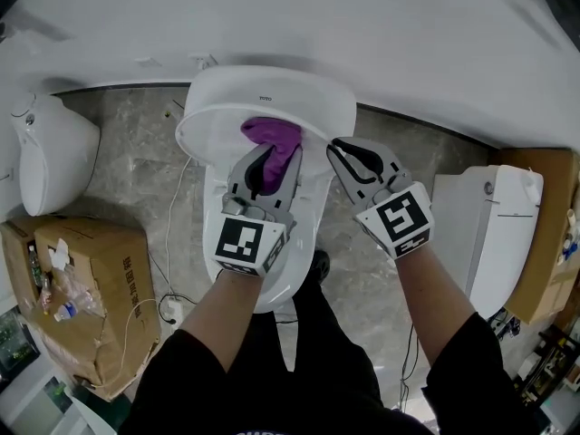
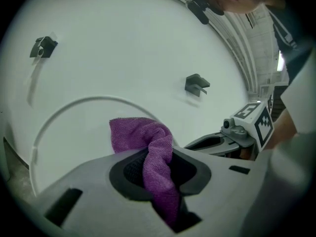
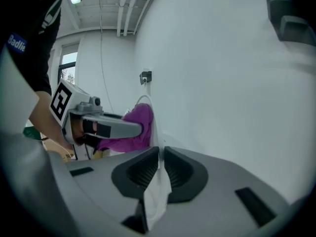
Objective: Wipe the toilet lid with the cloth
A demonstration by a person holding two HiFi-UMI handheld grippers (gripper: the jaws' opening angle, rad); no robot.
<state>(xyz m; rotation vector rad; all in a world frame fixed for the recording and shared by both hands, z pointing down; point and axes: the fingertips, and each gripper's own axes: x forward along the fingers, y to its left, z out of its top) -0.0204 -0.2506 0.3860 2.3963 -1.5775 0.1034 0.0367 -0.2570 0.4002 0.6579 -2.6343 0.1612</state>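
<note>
Cloth (image 1: 272, 136) against toilet lid (image 1: 216, 127); small dark logo (image 1: 265, 99) illegible.

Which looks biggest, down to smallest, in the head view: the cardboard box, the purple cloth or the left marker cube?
1. Cardboard box.
2 and 3. Left marker cube and purple cloth look alike; the cube is nearer the camera and the cloth partly hidden, so unranked.

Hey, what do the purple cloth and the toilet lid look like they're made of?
The purple cloth is probably microfibre or terry, matte: a fuzzy nap shows and it folds softly. The toilet lid looks like hard moulded plastic, smooth white with a soft sheen: it is thin-edged and carries small grey bumpers.
</note>
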